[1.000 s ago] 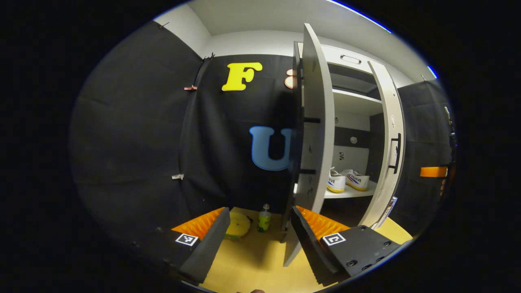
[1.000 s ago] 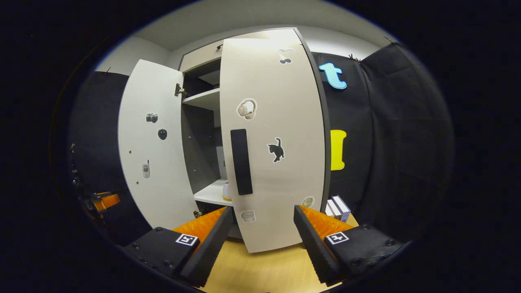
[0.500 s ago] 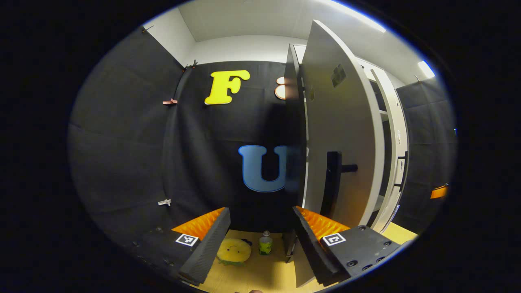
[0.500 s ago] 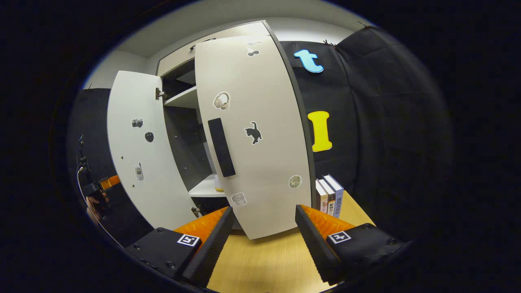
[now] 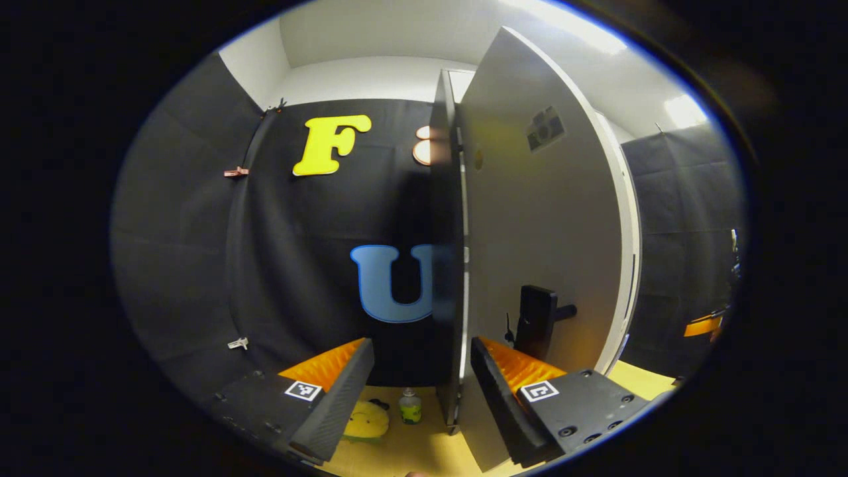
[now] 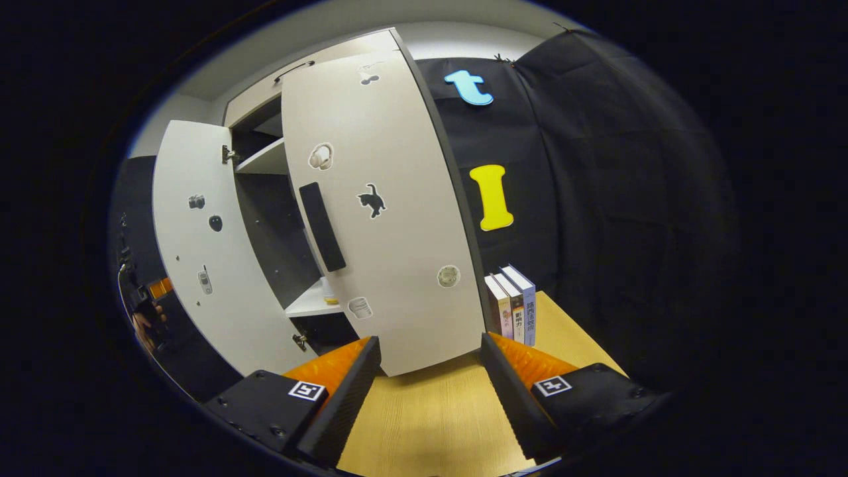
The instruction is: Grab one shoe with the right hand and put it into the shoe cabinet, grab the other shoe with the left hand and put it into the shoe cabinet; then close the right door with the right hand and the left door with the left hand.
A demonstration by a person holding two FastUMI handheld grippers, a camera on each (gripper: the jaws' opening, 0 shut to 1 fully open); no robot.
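Both hand-held grippers empty at the shoe cabinet doors

Left hand-held gripper [image 5: 417,391] has fingers apart, its right finger [image 5: 493,391] against the left door [image 5: 543,218]; right hand-held gripper [image 6: 430,391] gapes empty before the right door [image 6: 391,218], nearly closed; books [image 6: 513,305] stand right on the table [image 6: 430,417].

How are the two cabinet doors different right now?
The right door is almost shut, while the left door stands wide open. The right door shows its outside, with a dark handle; the left door shows its inside, with hinges. Both are pale and carry small stickers.
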